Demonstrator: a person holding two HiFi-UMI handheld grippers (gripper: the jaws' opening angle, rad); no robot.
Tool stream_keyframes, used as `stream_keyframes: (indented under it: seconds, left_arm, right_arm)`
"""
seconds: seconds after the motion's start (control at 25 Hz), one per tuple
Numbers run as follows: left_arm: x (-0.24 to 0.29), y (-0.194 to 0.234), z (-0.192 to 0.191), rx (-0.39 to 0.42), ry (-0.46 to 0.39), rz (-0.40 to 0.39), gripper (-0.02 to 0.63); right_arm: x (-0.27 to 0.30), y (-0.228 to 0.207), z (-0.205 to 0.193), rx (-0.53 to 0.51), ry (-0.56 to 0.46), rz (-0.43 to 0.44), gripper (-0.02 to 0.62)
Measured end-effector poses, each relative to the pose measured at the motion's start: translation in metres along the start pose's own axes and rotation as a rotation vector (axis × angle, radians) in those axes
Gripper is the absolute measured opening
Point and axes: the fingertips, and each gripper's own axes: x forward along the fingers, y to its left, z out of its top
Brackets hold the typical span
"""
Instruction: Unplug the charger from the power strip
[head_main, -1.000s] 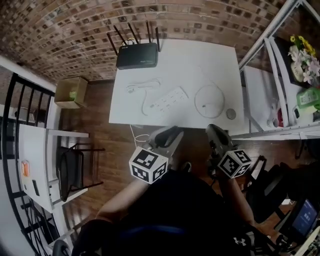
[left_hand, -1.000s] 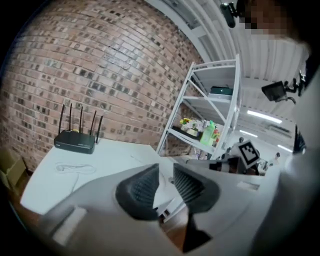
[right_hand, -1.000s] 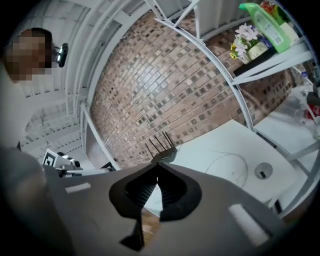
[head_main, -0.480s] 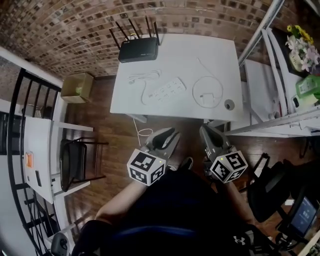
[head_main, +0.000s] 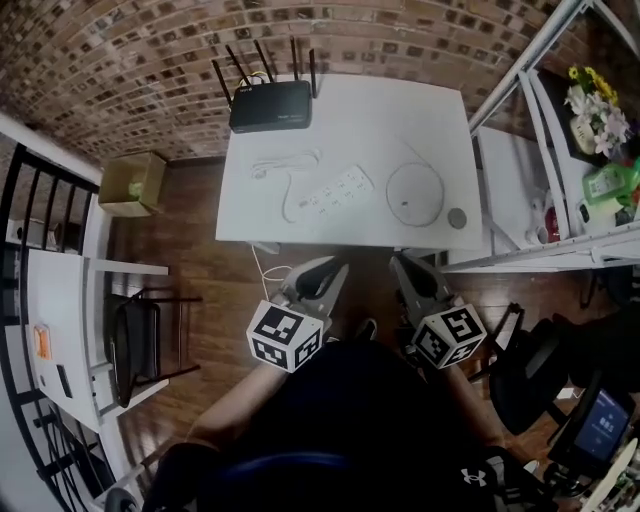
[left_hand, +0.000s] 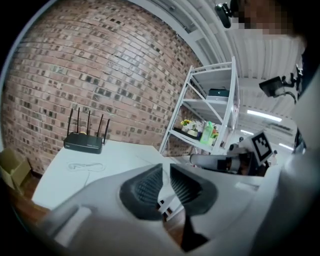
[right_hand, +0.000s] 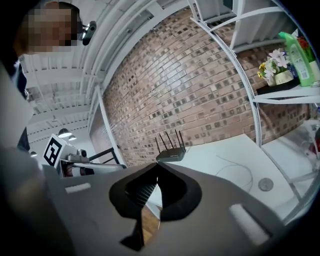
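1. Since a second ago, both grippers have shifted slightly in the head view. They hang over the wooden floor, just short of the near edge of the white table (head_main: 400, 110).
2. We see that the left gripper (head_main: 320, 272) has just been closing its jaws. In its own view the ribbed pads now stand all but together, with nothing between them.
3. Our right gripper (head_main: 406, 270) has its jaws pressed together and is likewise empty.
4. On the table, the power strip (head_main: 336, 190) lies aslant near the middle. Its own cord (head_main: 285, 165) is bunched to its left, and a black router (head_main: 270, 105) stands behind it.
5. What we take to be the charger (head_main: 404, 200) lies flat inside the loop of its thin cable (head_main: 444, 196). It is to the right of the strip and apart from it, with a small grey disc (head_main: 457, 217) near the table's corner.
6. We judge that the charger already lies as the task wants it, out of the strip. Who or what put it there, this moment cannot tell us.
7. The sockets are too small for us to check for any other plug. As far as we can see, nothing is left to pull.
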Motion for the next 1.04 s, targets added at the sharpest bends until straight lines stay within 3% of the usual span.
stream_keyframes:
  seconds: [0.68, 1.04]
  left_arm:
    - [-0.017, 0.019, 0.025, 0.067, -0.037, -0.054, 0.046]
    - [-0.017, 0.015, 0.02, 0.047, -0.043, -0.053, 0.046]
  right_arm:
    - [0.017, 0.027, 0.014, -0.031, -0.068, -0.035, 0.011]
    - [0.011, 0.028, 0.01, -0.028, -0.068, -0.029, 0.011]
